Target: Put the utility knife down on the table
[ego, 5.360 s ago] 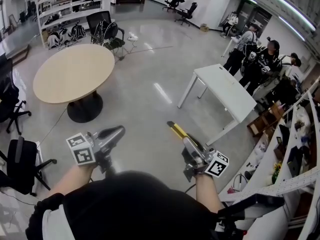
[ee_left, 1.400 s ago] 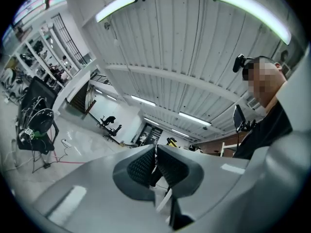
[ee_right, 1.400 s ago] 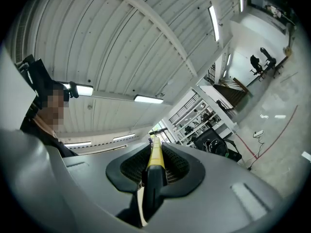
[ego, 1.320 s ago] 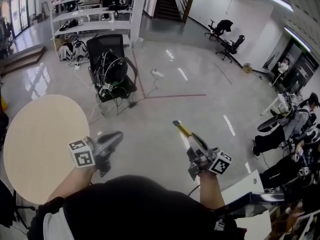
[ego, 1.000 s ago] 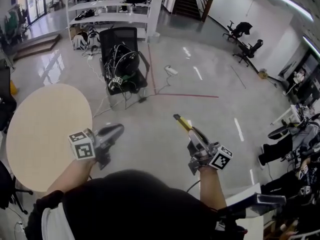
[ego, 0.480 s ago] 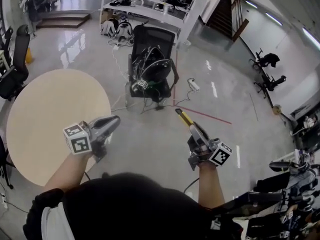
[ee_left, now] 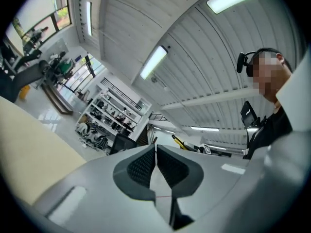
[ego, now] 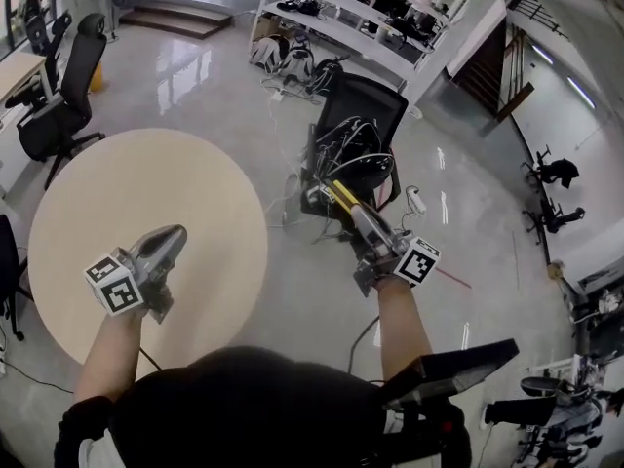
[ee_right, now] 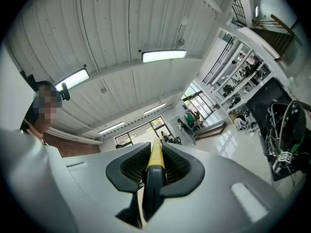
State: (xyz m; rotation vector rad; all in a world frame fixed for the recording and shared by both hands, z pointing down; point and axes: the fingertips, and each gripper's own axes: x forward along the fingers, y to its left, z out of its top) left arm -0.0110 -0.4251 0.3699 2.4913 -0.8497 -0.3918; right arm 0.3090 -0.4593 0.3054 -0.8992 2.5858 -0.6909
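A utility knife [ego: 341, 195] with a yellow and black body sticks out ahead of my right gripper [ego: 357, 214], which is shut on its handle. In the right gripper view the knife [ee_right: 156, 160] sits upright between the dark pads of the right gripper [ee_right: 155, 148]. A round beige table [ego: 146, 183] fills the left of the head view. My left gripper [ego: 174, 236] shows over the table's near right part, shut with nothing in it. In the left gripper view the left gripper [ee_left: 155, 154] has its pads closed together, with the table [ee_left: 29, 149] at the left.
A black office chair [ego: 363, 125] loaded with cables stands right behind the knife. White shelving [ego: 341, 8] runs along the back. More black office chairs [ego: 63, 91] stand left of the table. A black frame [ego: 448, 370] lies low at my right.
The view has swung left: the round table now lies larger under the left gripper and the cable-loaded chair sits behind the knife. Both grippers keep their state.
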